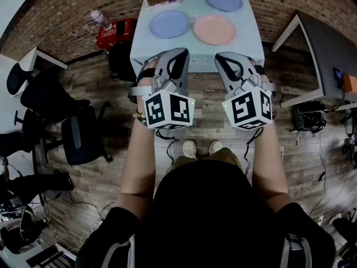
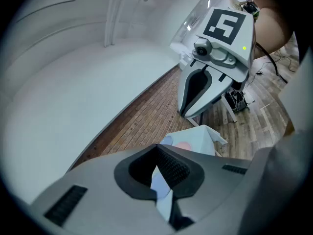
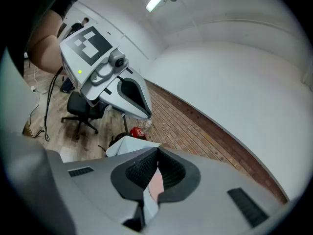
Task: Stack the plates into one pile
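Stacking not begun. Three plates lie apart on the table (image 1: pixel 250 41), none overlapping: near blue plate (image 1: pixel 169 24), pink plate (image 1: pixel 215 29) just beside it, far blue plate (image 1: pixel 224 0) at the back edge.

I hold both grippers level-ish and short of the table, over the floor. Right gripper (image 1: pixel 225 56): jaws pressed together, nothing in them. Left gripper (image 1: pixel 177 52): tips look to meet as well and hold nothing, though its own view is dim there, so I say probably closed.

Step in hand, as I judge it: the approach. Next I must reach forward, spread one pair of jaws, pinch a plate's rim, lift it, and set it centred on a neighbour.
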A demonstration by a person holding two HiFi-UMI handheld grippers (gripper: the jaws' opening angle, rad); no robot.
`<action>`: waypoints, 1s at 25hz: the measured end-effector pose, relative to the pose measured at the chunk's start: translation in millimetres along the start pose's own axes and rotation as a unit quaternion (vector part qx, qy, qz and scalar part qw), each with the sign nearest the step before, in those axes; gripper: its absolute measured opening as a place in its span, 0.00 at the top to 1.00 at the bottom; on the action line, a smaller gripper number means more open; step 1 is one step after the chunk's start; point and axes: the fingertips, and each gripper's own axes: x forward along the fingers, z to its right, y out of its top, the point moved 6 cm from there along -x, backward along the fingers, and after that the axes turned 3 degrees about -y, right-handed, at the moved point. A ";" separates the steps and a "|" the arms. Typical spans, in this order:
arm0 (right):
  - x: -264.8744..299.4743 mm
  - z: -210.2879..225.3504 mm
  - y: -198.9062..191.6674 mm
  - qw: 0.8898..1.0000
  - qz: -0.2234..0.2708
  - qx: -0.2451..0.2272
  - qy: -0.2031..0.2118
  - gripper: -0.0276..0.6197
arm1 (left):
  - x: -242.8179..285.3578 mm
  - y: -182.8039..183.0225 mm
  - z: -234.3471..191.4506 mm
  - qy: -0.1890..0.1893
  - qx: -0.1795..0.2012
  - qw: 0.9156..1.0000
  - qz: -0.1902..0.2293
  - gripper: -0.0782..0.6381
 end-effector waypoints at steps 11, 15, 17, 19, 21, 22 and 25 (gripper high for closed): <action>12.6 1.1 4.0 1.000 -0.010 0.004 -0.009 0.90 | -1.4 -19.1 -11.8 -0.002 -0.009 1.000 -0.001 0.86; 17.4 1.7 2.8 1.000 -0.011 0.006 -0.011 0.90 | 1.9 -23.7 -13.5 -0.006 -0.012 1.000 0.001 0.86; 19.4 1.1 2.9 1.000 -0.012 0.007 -0.012 0.90 | 2.4 -25.7 -14.6 -0.008 -0.011 1.000 0.003 0.86; 21.5 0.2 3.8 1.000 -0.014 0.008 -0.014 0.90 | 2.2 -27.6 -16.2 -0.009 -0.011 1.000 0.005 0.86; 24.5 -0.8 5.5 1.000 -0.016 0.007 -0.015 0.90 | 2.0 -30.4 -18.6 -0.011 -0.011 1.000 0.008 0.86; 25.8 -1.2 6.7 1.000 -0.016 0.008 -0.017 0.90 | 1.8 -32.1 -20.0 -0.011 -0.012 1.000 0.009 0.86; 27.3 -2.3 10.9 1.000 -0.017 0.011 -0.022 0.90 | -0.8 -36.9 -22.8 -0.013 -0.014 1.000 0.011 0.86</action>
